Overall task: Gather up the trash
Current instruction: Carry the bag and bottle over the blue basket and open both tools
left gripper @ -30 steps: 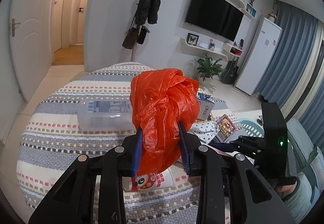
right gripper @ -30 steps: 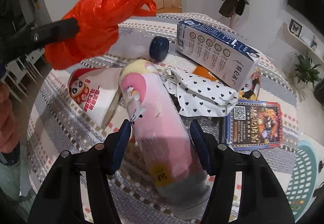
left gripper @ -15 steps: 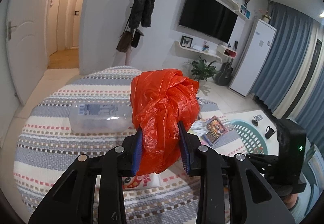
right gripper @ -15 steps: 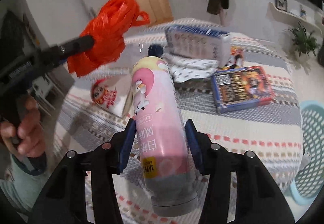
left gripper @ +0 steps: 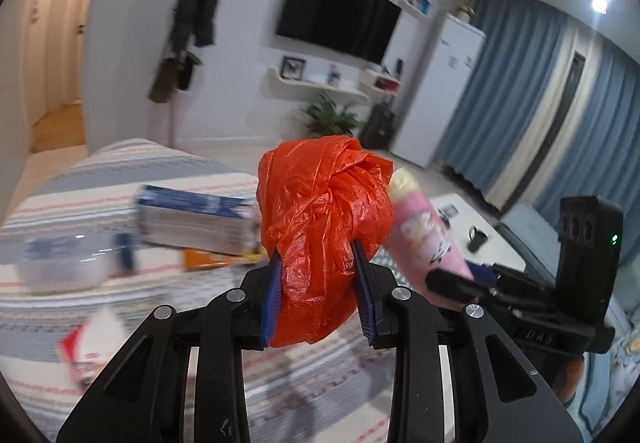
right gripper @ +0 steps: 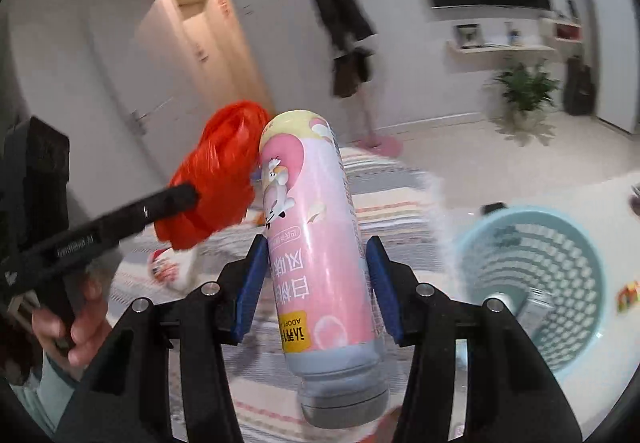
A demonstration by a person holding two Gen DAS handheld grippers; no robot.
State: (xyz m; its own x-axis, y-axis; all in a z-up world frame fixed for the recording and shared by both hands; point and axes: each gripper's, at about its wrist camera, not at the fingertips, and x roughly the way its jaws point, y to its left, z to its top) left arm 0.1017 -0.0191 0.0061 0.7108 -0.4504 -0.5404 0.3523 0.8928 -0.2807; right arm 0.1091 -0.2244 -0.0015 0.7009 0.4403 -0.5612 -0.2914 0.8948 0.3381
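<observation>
Right wrist: right gripper [right gripper: 316, 283] clenched on the pink bottle [right gripper: 316, 243], now lifted clear of the table [right gripper: 392, 203] and swung toward the blue basket [right gripper: 532, 283]. Left gripper [left gripper: 318, 299] clamps the orange bag [left gripper: 320, 227], raised too. Carton [left gripper: 192, 223], clear bottle [left gripper: 68, 263], cup [left gripper: 92, 351] left behind. Bag crowds the bottle.
</observation>
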